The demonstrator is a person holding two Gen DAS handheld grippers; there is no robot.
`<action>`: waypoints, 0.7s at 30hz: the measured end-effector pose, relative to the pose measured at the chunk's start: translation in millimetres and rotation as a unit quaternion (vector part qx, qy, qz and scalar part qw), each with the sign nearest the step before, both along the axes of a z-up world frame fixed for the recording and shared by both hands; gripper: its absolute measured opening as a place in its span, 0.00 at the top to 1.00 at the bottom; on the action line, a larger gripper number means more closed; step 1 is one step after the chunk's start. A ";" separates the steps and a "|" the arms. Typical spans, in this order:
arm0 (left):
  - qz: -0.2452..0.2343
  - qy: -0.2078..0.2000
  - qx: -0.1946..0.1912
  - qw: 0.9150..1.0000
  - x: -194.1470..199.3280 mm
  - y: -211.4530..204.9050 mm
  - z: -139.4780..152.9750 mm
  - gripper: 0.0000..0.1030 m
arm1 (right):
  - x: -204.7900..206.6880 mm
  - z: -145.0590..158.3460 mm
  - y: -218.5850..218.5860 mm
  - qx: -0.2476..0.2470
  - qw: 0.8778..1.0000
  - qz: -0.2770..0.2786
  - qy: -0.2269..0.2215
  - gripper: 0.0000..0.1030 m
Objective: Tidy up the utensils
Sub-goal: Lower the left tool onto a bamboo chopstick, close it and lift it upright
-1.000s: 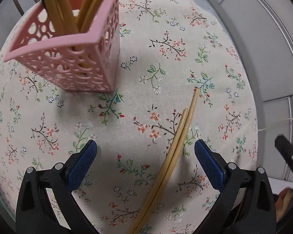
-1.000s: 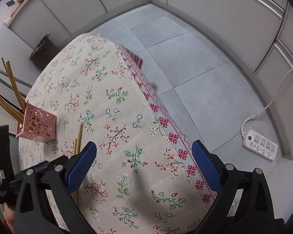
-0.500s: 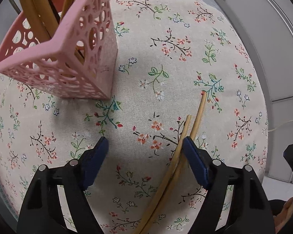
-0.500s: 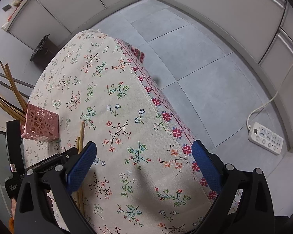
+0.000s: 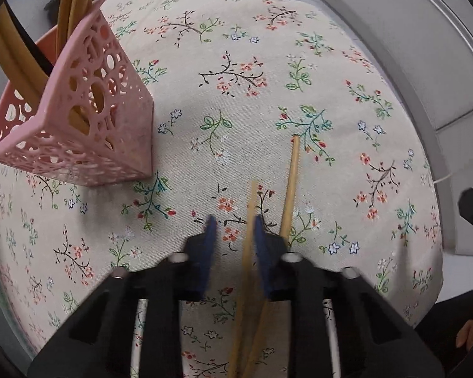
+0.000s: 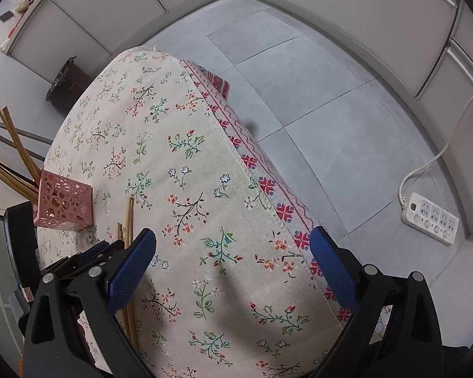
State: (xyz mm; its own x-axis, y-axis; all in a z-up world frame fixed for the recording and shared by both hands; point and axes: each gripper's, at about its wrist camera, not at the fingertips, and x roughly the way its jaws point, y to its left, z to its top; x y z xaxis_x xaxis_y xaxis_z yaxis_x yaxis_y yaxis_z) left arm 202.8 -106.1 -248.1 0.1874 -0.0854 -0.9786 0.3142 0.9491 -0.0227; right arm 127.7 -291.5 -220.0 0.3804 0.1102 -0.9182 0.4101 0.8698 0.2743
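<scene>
1. The desk under a beige floral cotton tablecloth (image 5: 236, 100) is filling the left wrist view; the right wrist view is also showing the cloth's red cross-stitch border hanging over the edge above the grey tiled floor (image 6: 299, 63).
2. The pink square plastic utensil holder with cut-out round holes (image 5: 88, 132) is standing upright on the desk at the far left, holding several long bamboo chopsticks and at least one dark stick, all leaning out of its open top.
3. Only the right wrist view is showing the white power strip with its cord (image 6: 430, 217) lying on the floor by the wall, and a dark bin (image 6: 67, 83) standing beyond the desk's far end.
4. The left tongs (image 5: 233, 233), black with blue textured pads, are closing; one pale bamboo chopstick (image 5: 248, 239), blurred, is passing between the pads and lying against the right one, while the left pad is not yet touching it.
5. A second round bamboo chopstick (image 5: 290, 186) is lying on the cloth just outside the right pad, its tip pointing away from the camera, well apart from the holder.
6. The right tongs (image 6: 231, 264) are standing spread wide above the desk's edge with nothing between the pads.
7. The right wrist view is showing both chopsticks side by side near the holder, with the left tongs over them.
</scene>
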 end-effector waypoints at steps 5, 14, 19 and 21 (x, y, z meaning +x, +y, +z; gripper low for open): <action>-0.006 -0.006 -0.024 1.000 -10.0 10.7 6.4 0.96 | 10.2 -1.1 19.5 -0.006 1.000 0.028 -0.001 0.08; -0.020 -0.040 -0.033 0.998 -42.9 40.6 44.2 0.96 | 55.4 -15.2 81.4 -0.007 0.997 0.077 0.017 0.08; -0.009 -0.060 -0.044 0.997 -49.4 73.6 58.8 0.96 | 79.5 -31.7 106.6 -0.021 0.996 0.078 0.035 0.08; -0.004 -0.064 -0.049 0.997 -48.3 95.9 61.2 0.95 | 85.7 -39.6 114.9 -0.022 0.995 0.081 0.045 0.08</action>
